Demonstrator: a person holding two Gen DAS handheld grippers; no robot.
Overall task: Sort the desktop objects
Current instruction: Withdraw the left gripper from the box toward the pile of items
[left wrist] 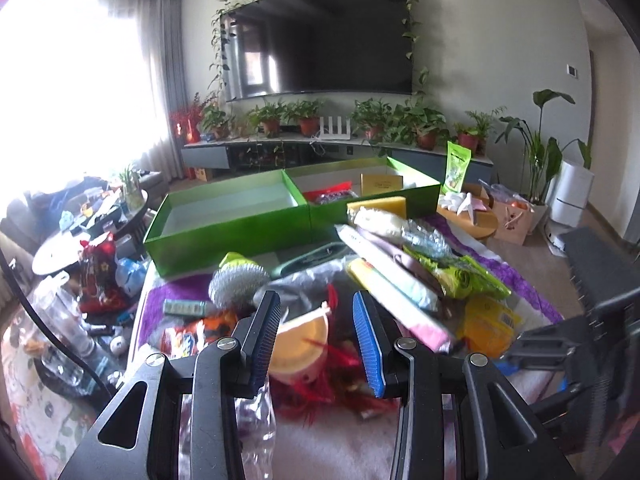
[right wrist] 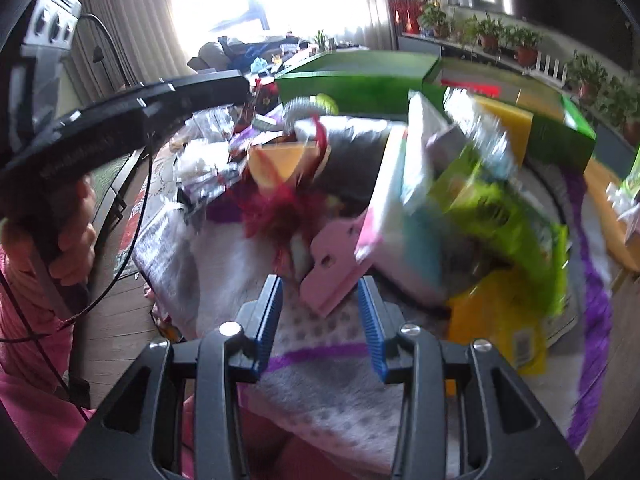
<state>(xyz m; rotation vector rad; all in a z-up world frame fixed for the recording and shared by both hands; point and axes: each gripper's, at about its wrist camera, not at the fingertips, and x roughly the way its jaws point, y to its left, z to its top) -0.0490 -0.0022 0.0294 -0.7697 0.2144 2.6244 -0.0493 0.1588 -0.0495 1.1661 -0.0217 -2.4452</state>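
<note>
Both tools, left [left wrist: 316, 336] and right [right wrist: 320, 314], are hanging spread and empty over the cluttered counter's pile at frame centre, apparently selecting an item; next, pinching the pink flat card [right wrist: 332, 268] for the green open cardboard boxes [left wrist: 224, 224] behind.

Both wrist views look down, close, sharing the cluttered pile [left wrist: 360, 280].

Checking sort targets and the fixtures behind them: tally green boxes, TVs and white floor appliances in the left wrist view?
Green boxes: 2, the left green box with nothing visible inside and the right green box holding items
TV: 1, the wall TV
White floor appliance: 1, the white appliance
Total: 4
</note>
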